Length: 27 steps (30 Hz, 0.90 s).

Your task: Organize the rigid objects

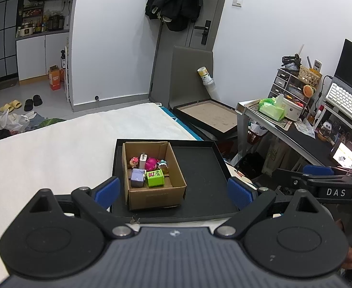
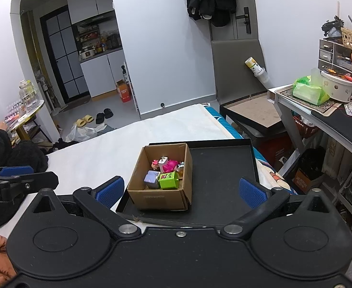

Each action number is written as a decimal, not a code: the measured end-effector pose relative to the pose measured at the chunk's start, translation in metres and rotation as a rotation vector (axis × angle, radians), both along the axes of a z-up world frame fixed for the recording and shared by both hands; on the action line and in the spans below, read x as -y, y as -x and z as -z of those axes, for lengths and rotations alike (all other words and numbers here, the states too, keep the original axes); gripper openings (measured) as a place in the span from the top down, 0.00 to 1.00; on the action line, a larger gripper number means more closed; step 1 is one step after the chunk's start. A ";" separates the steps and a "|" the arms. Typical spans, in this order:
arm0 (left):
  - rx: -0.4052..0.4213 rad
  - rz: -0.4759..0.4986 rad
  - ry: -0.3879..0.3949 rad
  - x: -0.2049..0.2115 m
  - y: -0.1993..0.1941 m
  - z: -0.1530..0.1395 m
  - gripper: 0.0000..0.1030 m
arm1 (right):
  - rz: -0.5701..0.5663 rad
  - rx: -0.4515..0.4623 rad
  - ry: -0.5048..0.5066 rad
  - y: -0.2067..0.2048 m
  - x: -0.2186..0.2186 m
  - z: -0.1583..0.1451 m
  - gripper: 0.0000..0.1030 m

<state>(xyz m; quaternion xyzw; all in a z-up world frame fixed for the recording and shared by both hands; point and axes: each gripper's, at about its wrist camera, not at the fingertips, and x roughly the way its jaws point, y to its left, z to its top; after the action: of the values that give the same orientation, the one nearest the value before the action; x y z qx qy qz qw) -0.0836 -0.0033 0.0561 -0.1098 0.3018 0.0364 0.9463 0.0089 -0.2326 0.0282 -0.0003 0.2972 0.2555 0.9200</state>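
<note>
A small cardboard box (image 1: 156, 193) (image 2: 158, 195) stands in the left part of a shallow black tray (image 1: 200, 168) (image 2: 220, 168) on a white bed. In it lie several small rigid things: a green cube (image 1: 154, 178) (image 2: 168, 180), a lilac cube (image 1: 137, 176) (image 2: 152, 178), a white charger plug (image 1: 142, 160) (image 2: 162, 161), a pink figure (image 1: 152, 163) (image 2: 170, 165) and little toys. My left gripper (image 1: 173, 193) is open and empty, held just before the tray. My right gripper (image 2: 180, 193) is open and empty, likewise in front of the box.
The white bed (image 1: 56, 148) (image 2: 118, 141) stretches left and back. A desk (image 1: 296, 139) (image 2: 320, 117) with a green tissue pack, keyboard and organizers stands to the right. A dark framed board (image 1: 209, 117) (image 2: 255, 112) lies beyond the tray. Shoes and bags lie on the floor at far left.
</note>
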 end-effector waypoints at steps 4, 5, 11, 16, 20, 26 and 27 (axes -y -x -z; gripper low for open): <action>-0.001 0.005 -0.002 0.000 0.001 0.000 0.07 | 0.001 -0.002 -0.001 0.000 0.000 0.000 0.00; -0.002 0.005 -0.003 0.000 0.002 0.000 0.07 | 0.001 -0.003 -0.001 0.000 0.000 0.000 0.00; -0.005 0.008 0.000 0.000 0.003 0.000 0.07 | -0.002 -0.006 0.002 0.001 0.000 0.001 0.00; -0.006 0.012 -0.006 0.003 0.002 -0.001 0.07 | 0.003 -0.010 0.005 0.002 0.000 0.001 0.00; -0.008 0.006 0.000 0.002 0.002 0.001 0.07 | 0.012 -0.011 0.008 0.002 -0.001 0.001 0.00; -0.014 0.015 -0.001 0.005 0.000 0.001 0.07 | 0.011 -0.014 0.020 0.001 -0.003 0.002 0.00; -0.015 0.016 -0.002 0.005 0.000 0.002 0.07 | 0.011 -0.014 0.022 0.002 -0.003 0.002 0.00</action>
<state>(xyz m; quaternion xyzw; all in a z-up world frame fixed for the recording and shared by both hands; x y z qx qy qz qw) -0.0834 -0.0083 0.0543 -0.1064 0.3097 0.0301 0.9444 0.0072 -0.2297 0.0258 -0.0070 0.3065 0.2473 0.9191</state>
